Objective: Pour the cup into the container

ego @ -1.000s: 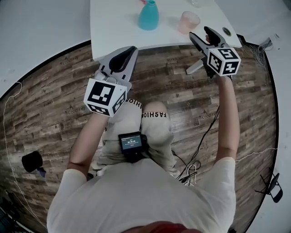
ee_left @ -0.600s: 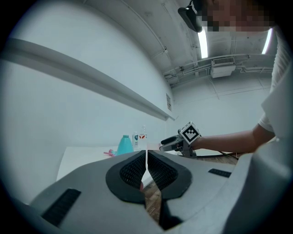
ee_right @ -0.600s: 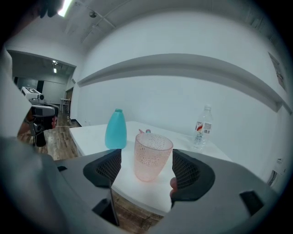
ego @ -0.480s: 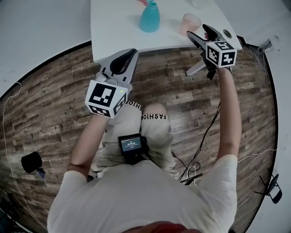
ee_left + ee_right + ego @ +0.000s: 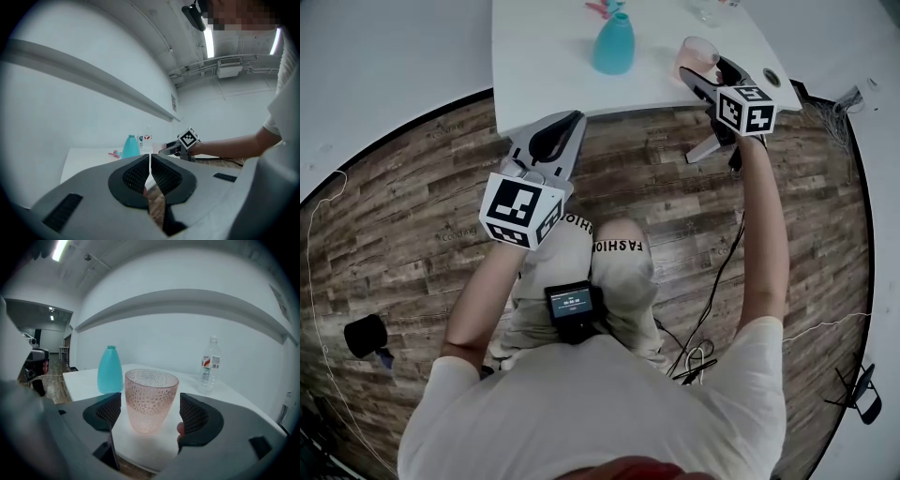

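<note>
Moved since a second ago: right gripper (image 5: 151, 414), carried forward over the table's near edge toward the cup, jaws just been opening.

- Right gripper (image 5: 705, 71) – jaws spread wide, one on each side of the cup. Neither pad presses on it: a thin gap shows at the left pad, a wider one at the right.
- Cup (image 5: 151, 398) – pink, dimpled, see-through. Upright, mouth up, long axis vertical. It stands on the white table (image 5: 544, 66) near the front edge, between the right gripper's jaws; seen from the head at (image 5: 697, 52).
- Teal container (image 5: 109, 370) – upright, narrow neck up, on the same table, to the left of the cup and apart from it (image 5: 614, 44).
- Clear water bottle (image 5: 209, 365) – upright, to the right of the cup and farther back.
- Left gripper (image 5: 150, 171) – jaws together, nothing between them. Held short of the table, over the wooden floor (image 5: 403, 234).
</note>
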A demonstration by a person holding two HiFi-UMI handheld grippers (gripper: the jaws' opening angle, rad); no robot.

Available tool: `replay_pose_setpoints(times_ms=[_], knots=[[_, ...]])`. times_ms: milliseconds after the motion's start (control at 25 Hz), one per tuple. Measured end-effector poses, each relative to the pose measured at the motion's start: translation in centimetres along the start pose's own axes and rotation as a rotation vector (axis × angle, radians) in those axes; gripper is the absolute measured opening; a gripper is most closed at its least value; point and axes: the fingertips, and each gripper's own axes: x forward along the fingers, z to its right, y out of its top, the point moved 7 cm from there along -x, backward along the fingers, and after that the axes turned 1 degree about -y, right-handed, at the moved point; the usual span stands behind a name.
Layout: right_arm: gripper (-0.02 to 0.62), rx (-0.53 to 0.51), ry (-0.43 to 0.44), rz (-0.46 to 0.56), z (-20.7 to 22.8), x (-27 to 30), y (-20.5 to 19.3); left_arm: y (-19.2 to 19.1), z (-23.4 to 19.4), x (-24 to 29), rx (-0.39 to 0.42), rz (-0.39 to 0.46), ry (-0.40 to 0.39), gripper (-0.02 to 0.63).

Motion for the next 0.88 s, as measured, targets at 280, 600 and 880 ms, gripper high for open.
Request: replay_pose_setpoints(times_ms=[280,600,880], knots=[[0.373,0.019,-0.06,0.013,0.0,1.5,-0.1,-0.1,-0.2,-0.4,0.004,-0.004,0.008,0.014],[0.373,-0.002,-0.116,0.009,-0.2,2.4,-0.2,-0.4,-1.0,-1.2,-0.002,-0.006,0.018,0.014],[0.371,-0.063,-0.179,-0.001,-0.8,2.4,0.2,-0.5,-1.3,-1.7,-0.011,-0.004,0.027,0.014]])
